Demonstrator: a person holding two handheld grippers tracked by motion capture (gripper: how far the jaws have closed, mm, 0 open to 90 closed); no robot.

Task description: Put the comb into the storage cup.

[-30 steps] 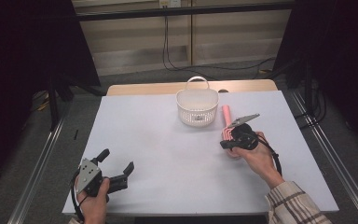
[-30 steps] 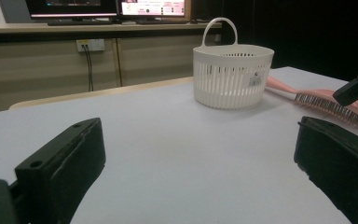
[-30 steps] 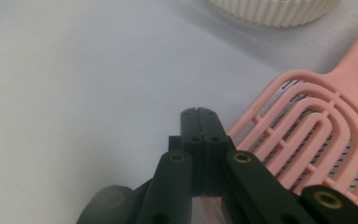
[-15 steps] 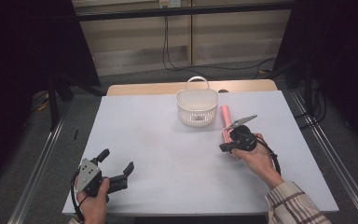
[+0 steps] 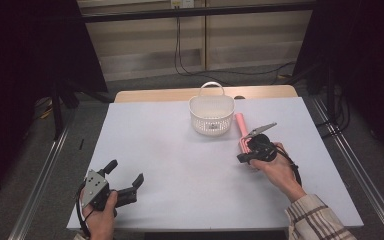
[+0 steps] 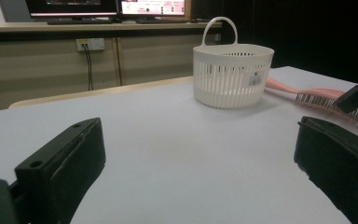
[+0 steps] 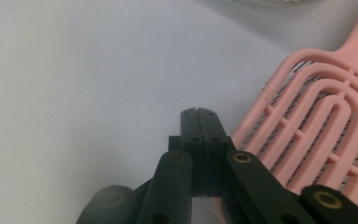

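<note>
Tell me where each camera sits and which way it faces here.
High view: above the person's side, looking forward and down on the table; shows both forearms, left tool, right tool.
Left gripper view: rides the left tool, low and level across the table toward the basket; its open black jaws show.
Right gripper view: rides the right tool, looking down along its shut jaws, beside the pink brush.
Shared: basket and pink brush appear in the high and left gripper views.
</note>
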